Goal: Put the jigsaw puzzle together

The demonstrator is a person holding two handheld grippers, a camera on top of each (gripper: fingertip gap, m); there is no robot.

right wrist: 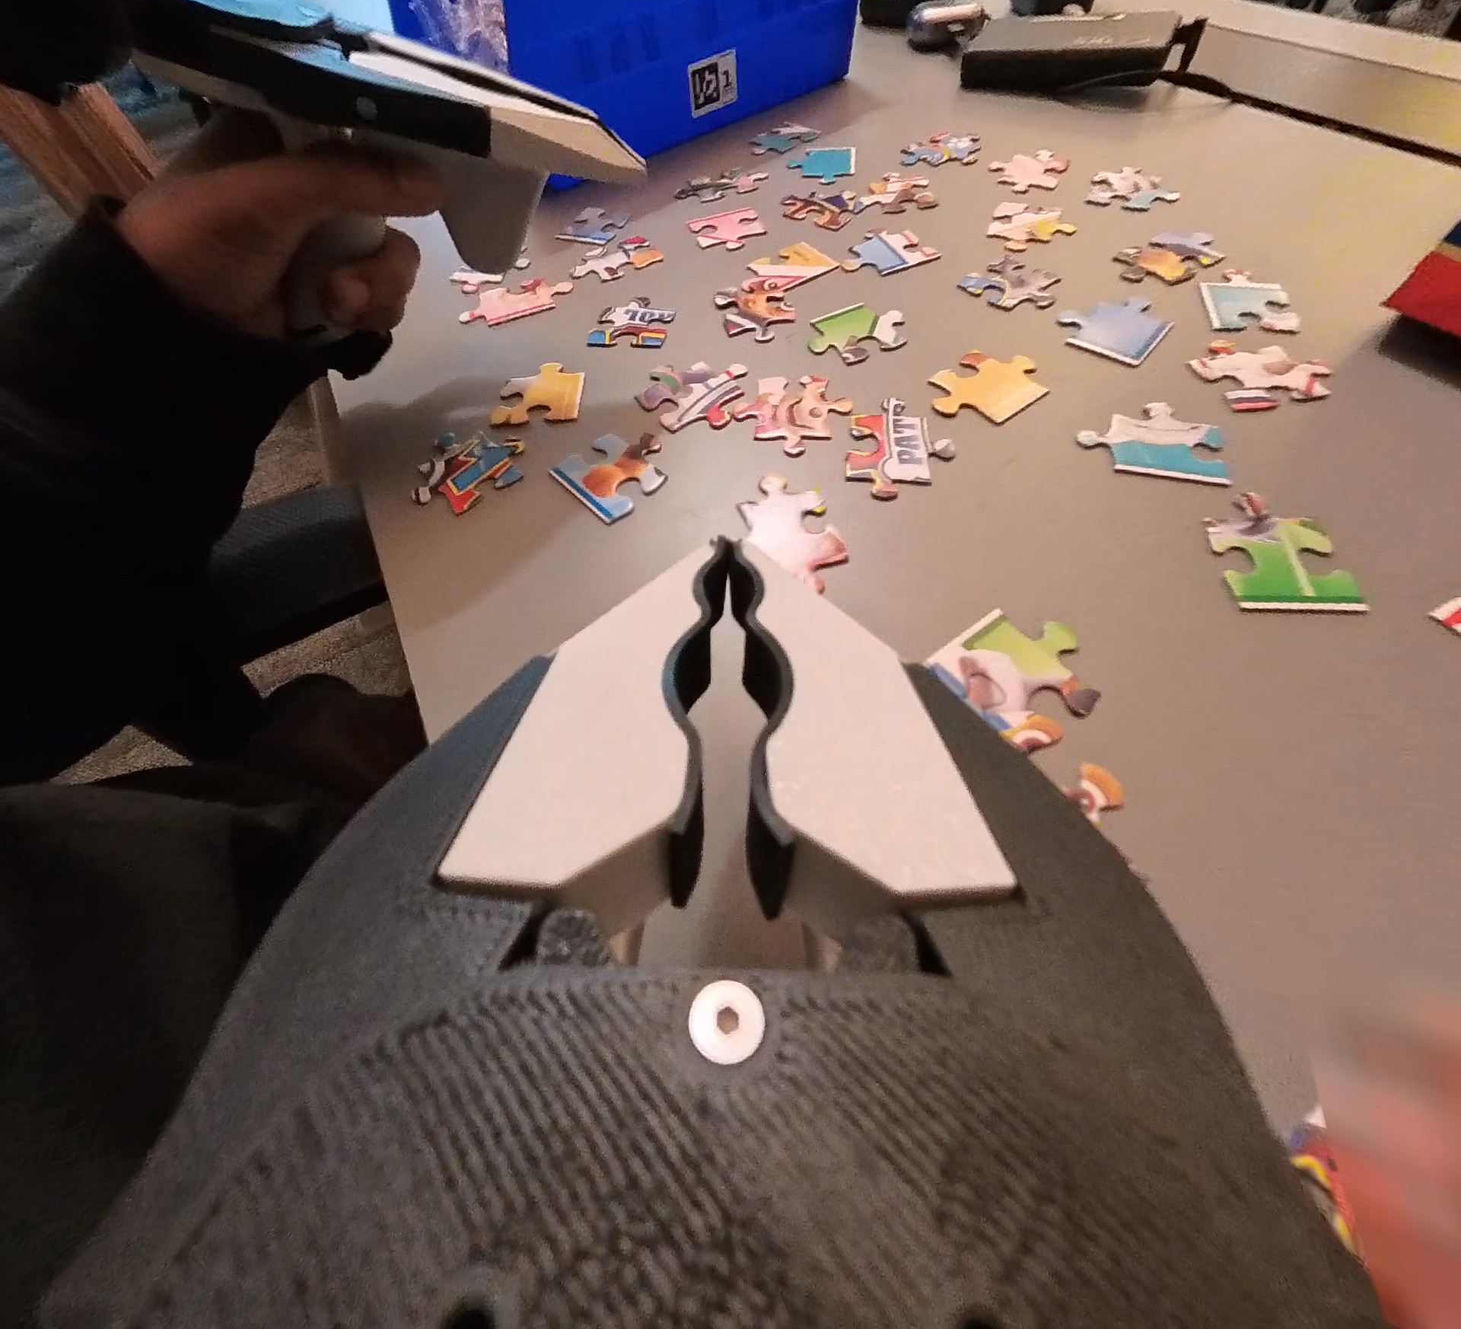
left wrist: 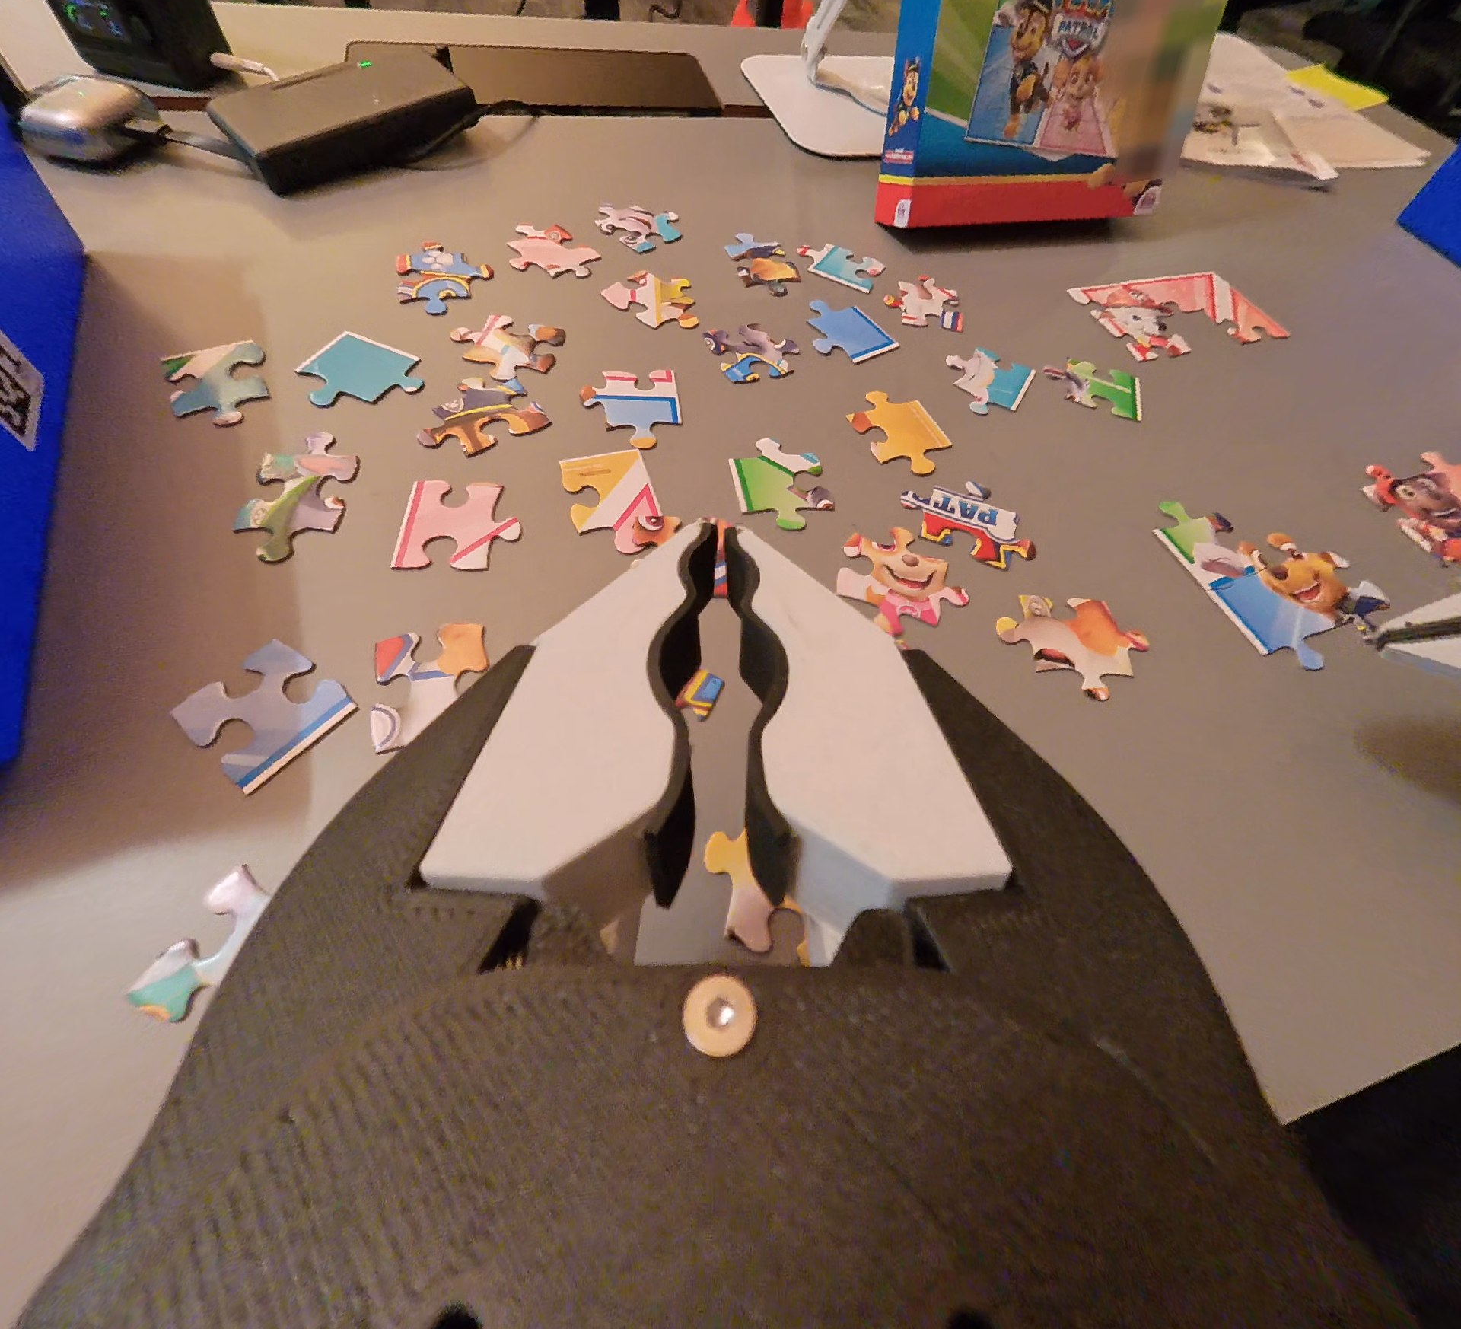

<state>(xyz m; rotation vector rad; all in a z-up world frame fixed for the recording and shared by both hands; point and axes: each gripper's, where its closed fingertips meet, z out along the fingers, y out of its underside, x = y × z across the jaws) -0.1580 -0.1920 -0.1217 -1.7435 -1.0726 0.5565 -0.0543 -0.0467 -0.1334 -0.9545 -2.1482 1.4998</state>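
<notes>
Many loose, colourful puzzle pieces lie face up on the grey table [left wrist: 1186, 856]. My left gripper [left wrist: 718, 532] is shut on a red-and-blue puzzle piece [left wrist: 718, 567], held edge-on between the pads above the table. A yellow-white-pink piece [left wrist: 609, 496] lies just beyond its tip. The left gripper also shows in the right wrist view [right wrist: 624, 164], raised above the table in a person's hand [right wrist: 261, 247]. My right gripper [right wrist: 729, 548] is shut, its pads meeting at the tip, low over the table's near part. A white-and-pink piece [right wrist: 794, 528] lies just right of its tip.
A puzzle box [left wrist: 1051, 49] stands at the far right of the table. A blue bin [right wrist: 680, 34] stands at the left side. A black power bank [left wrist: 340, 113] and other devices lie at the far edge. Two joined sections [left wrist: 1265, 587] [left wrist: 1170, 314] lie at the right. About 20 cm separates my left fingertips from my right. Measured from the fingertips, the black power bank [left wrist: 340, 113] is 40 cm or so from the left gripper and 50 cm from the right.
</notes>
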